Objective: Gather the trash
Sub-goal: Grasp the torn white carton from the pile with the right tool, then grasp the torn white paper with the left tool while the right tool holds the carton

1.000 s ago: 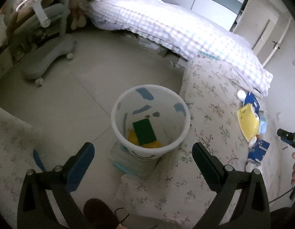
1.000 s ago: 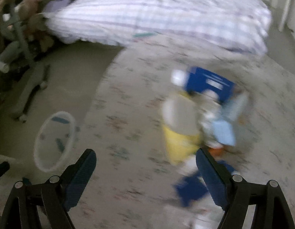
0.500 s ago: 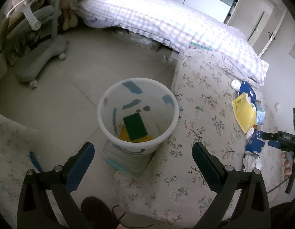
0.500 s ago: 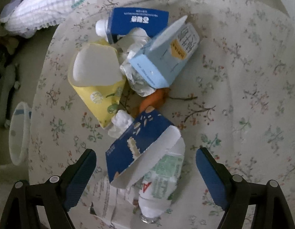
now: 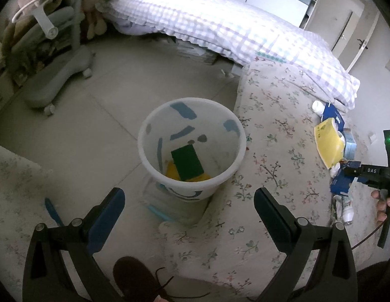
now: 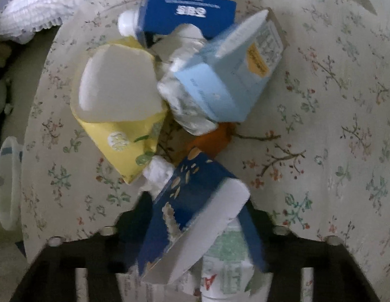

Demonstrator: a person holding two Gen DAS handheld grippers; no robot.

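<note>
My right gripper (image 6: 197, 226) points down into a trash pile on the floral cloth (image 6: 321, 125). Its jaws are closing, and both fingers touch the sides of a dark blue carton (image 6: 192, 201) with an oat print. Around it lie a yellow pouch (image 6: 119, 115), a light blue carton (image 6: 227, 85), another blue carton (image 6: 190, 12), crumpled white wrap (image 6: 187, 110) and a green-printed pack (image 6: 227, 259). My left gripper (image 5: 188, 196) hangs open and empty over the white bin (image 5: 144, 136), which holds a green and yellow sponge (image 5: 187, 161). In the left wrist view the right gripper (image 5: 346, 173) sits low on the pile.
A bed with a checked quilt (image 5: 220, 25) runs along the back. A grey chair base on wheels (image 5: 56, 75) stands on the floor at left. A dark shoe (image 5: 134, 276) is below the bin. The bin's rim (image 6: 6, 183) shows at the right wrist view's left edge.
The right gripper came down onto the pile and its jaws narrowed from wide open onto the dark blue oat carton. The left gripper stayed open over the bin.
</note>
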